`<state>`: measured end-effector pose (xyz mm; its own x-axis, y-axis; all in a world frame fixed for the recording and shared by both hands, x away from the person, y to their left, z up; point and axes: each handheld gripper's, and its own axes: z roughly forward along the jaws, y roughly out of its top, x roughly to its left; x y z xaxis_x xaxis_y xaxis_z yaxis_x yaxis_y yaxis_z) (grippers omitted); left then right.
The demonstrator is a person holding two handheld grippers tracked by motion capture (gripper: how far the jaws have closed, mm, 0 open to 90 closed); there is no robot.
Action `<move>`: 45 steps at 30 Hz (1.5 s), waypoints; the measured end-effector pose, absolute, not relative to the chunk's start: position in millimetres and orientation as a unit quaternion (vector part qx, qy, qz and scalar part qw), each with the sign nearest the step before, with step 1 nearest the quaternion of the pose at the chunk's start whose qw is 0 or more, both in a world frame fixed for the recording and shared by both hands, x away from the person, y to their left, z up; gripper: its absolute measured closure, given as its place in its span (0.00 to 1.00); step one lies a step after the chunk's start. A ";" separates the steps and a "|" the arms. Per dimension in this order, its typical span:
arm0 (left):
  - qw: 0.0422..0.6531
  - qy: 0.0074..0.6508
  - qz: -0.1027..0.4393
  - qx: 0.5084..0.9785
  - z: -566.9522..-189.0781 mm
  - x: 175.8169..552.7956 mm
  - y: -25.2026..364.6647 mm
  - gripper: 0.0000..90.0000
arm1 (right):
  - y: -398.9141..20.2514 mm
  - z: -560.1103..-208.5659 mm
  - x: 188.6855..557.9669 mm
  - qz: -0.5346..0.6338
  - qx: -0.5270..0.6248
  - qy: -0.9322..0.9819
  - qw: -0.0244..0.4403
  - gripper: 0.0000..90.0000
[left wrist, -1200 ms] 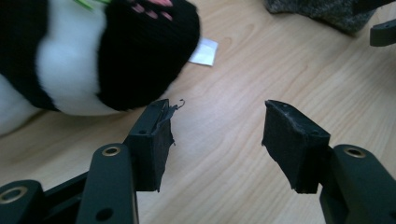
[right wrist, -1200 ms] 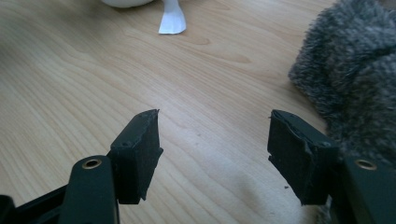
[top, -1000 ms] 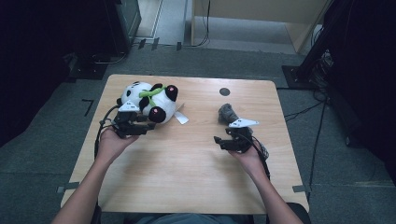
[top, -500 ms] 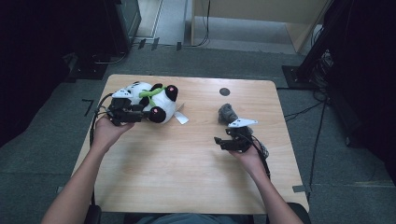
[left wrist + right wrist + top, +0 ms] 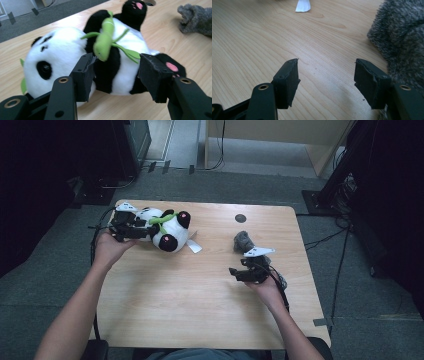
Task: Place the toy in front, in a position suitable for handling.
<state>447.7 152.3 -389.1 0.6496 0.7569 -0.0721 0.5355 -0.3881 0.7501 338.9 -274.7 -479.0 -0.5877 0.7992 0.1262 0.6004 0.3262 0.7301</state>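
The left gripper [image 5: 115, 72], jaws spread, straddled the toy panda [image 5: 165, 227] lying at the table's [image 5: 200, 310] far left. The right gripper [image 5: 325, 80] sat released beside a grey plush [image 5: 402, 37].

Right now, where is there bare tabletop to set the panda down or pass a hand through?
The table is bare across the near half, between both forearms, and in the middle strip between the panda and the grey plush. It is crowded at the far left by the left gripper and around the right gripper.
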 end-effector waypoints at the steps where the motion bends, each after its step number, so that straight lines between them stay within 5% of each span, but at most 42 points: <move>1: 0.388 0.395 0.143 0.820 -388.4 450.2 153.1 0.51 | -274.1 -479.1 338.6 0.384 0.436 0.804 0.127 0.40; 16: 0.368 0.404 0.148 0.824 -403.8 484.1 142.4 0.49 | -277.0 -477.3 338.7 0.391 0.436 0.800 0.129 0.42; 23: 0.395 0.396 0.128 0.819 -405.5 484.6 139.9 0.83 | -280.4 -477.1 339.6 0.397 0.435 0.800 0.117 0.52; 45: 0.425 0.413 0.130 0.795 -380.9 473.4 141.3 0.89 | -286.3 -478.2 341.6 0.394 0.444 0.797 0.113 0.50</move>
<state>473.4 141.3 -380.9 0.6249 0.7672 -0.1445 0.5467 -0.2980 0.7825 341.6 -286.3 -478.2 -0.5801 0.7968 0.1689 0.6181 0.2957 0.7283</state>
